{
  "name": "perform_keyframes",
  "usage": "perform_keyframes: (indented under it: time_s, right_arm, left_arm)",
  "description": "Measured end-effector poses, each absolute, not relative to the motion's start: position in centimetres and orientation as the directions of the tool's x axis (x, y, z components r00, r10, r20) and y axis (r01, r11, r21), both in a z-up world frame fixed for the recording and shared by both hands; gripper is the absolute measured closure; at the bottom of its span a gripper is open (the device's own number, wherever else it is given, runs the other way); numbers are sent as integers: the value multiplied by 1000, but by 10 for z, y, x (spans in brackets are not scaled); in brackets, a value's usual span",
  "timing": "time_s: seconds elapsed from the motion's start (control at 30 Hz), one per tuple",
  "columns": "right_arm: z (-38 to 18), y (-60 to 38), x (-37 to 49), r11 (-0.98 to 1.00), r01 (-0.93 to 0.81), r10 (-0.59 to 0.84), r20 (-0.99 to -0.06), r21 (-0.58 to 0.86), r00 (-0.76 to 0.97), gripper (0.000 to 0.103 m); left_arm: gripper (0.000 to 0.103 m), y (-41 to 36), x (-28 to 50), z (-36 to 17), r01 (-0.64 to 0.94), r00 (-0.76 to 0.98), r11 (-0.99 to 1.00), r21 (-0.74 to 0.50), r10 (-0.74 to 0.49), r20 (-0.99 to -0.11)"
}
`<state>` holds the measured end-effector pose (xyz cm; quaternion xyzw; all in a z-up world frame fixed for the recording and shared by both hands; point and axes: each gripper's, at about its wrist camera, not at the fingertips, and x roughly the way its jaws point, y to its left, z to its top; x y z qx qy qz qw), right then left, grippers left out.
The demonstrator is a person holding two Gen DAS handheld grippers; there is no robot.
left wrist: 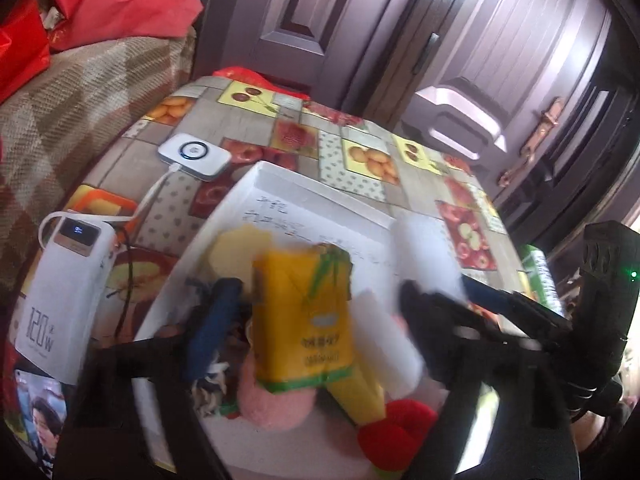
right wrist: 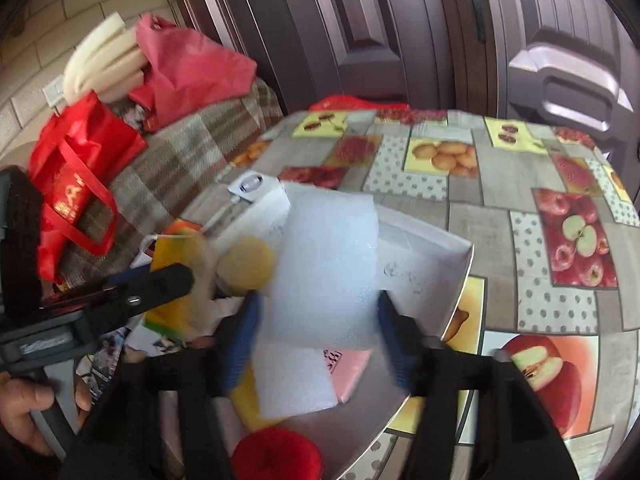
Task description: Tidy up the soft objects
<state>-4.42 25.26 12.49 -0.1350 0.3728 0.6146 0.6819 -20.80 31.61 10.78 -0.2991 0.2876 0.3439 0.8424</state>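
Already the shallow white cardboard box (right wrist: pixel 460 276) at frame centre holds several soft toys, while the left gripper (left wrist: pixel 308 300) clamps a yellow tissue packet (left wrist: pixel 304 312) and the right gripper (right wrist: pixel 316 320) clamps a white foam sheet (right wrist: pixel 324 264) above it, neither yet released

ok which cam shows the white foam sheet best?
Right wrist: the white foam sheet fills the centre between the right gripper fingers, over the white box. Left wrist shows only blurred pieces of it, beside the yellow packet at the left gripper.
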Motion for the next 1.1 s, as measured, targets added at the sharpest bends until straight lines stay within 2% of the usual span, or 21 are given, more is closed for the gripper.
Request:
perform_keyframes:
  time_s: [0.03,0.1,0.33,0.67,1.1]
  right_arm:
    - [122,253,-44,216,-936,734,-678,277,-31,11]
    - [115,250,-43,233,-930,728,-685,283,-26,6]
    - [118,232,-45,262,-928,732,-682,266,12,6]
    - [153,191,-45,292,-920,780,-622,262,70,6]
    - [209,103,-34,345,-900,858,-479,266,187,6]
  left_arm:
    - [11,317,-208,107,-760,587,580,-295,416,-694]
    - [11,320,-209,103,-781,554,565,-268,427,-715]
    - [11,319,-211,102,-808,502,549,-215,451,-738]
    - [11,287,-217,141,-759,568,612,-222,456,-685]
    - [11,225,-226,207,-774,535,627,-92,569,-625]
